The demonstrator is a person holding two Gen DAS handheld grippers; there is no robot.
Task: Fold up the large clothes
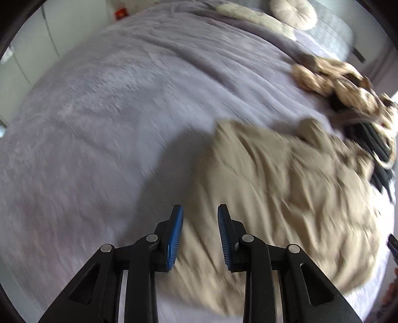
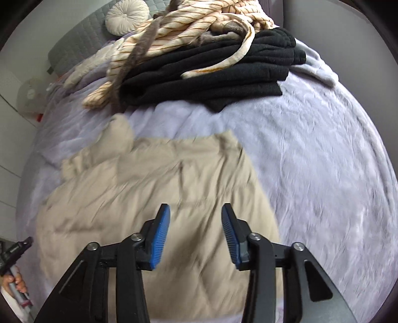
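Note:
A beige garment lies crumpled and partly folded on the lilac bedspread. In the left wrist view the same beige garment fills the lower right, blurred by motion. My left gripper hangs above its left edge, its blue pads apart with nothing between them. My right gripper hovers over the garment's near part, jaws wide and empty. The left hand-held gripper shows at the lower left edge of the right wrist view, gripped by a hand.
A black folded garment and a cream striped blanket are heaped at the far side of the bed. A round cream cushion rests against the grey headboard. White cupboards stand beyond the bed's left side.

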